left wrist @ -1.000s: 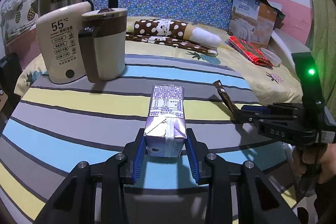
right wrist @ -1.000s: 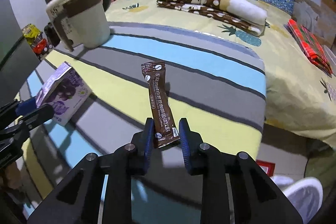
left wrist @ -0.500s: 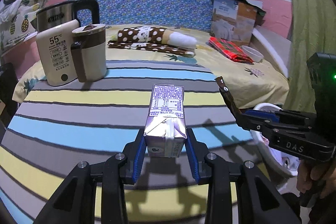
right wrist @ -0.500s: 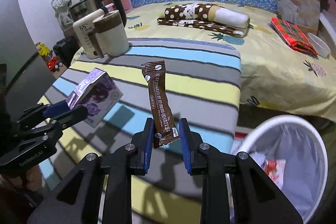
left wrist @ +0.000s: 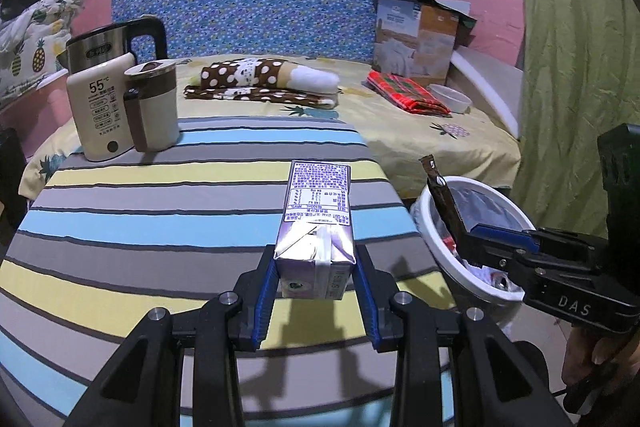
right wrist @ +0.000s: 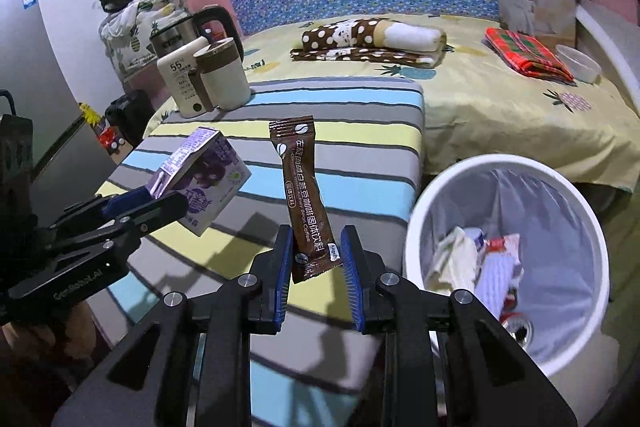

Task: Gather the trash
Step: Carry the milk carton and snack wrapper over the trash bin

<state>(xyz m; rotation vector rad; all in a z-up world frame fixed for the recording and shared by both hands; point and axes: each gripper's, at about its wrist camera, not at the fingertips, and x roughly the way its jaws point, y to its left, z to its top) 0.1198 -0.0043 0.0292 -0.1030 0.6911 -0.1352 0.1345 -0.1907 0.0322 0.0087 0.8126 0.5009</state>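
The white bin lies to the right of both hands and lower than the striped desk; the right gripper is the nearer — its fingers are closed on the bottom end of the brown coffee sachet, whose long axis stands up and away from them, left of the rim. The left gripper, tipped downward over the desk, clamps the purple carton by its near end — farther from the bin.

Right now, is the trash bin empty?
No, the right wrist view shows the white bin already holding crumpled wrappers and a can.
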